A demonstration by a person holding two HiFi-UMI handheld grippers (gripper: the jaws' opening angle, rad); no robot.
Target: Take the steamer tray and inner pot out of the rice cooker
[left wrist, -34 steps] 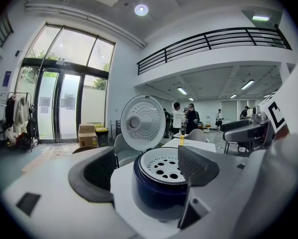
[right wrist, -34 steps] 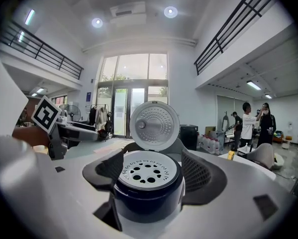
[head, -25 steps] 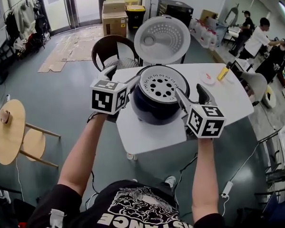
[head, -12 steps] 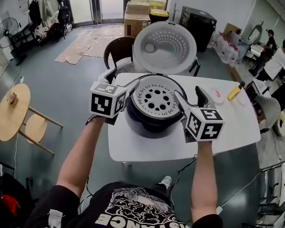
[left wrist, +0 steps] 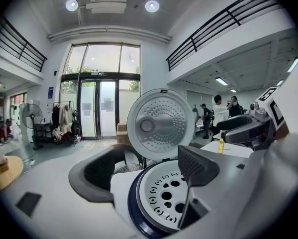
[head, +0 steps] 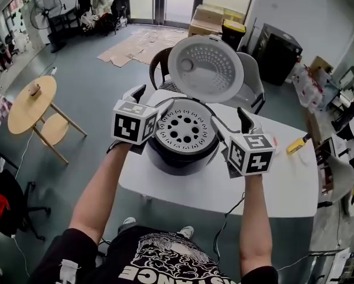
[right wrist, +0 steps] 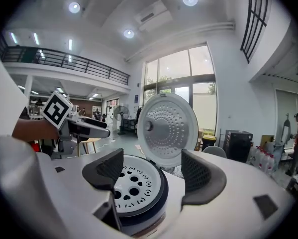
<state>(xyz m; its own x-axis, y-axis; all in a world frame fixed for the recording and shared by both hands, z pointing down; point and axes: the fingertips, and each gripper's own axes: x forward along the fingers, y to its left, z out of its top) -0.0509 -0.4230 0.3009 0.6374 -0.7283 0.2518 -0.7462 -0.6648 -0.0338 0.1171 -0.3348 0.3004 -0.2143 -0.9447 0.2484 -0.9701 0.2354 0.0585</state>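
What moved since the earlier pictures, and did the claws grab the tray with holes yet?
The person's view swung round the table, and both claws, left claw and right claw, swung along with it. Nothing was grabbed or let go. Unchanged: both claws open on either side of the rice cooker, tray inside it, lid up.

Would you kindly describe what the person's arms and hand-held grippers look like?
The left hand-held gripper and right hand-held gripper are white with dark grey textured pads; each carries a white cube with black square markers. The person wears a black short-sleeved T-shirt with white print.
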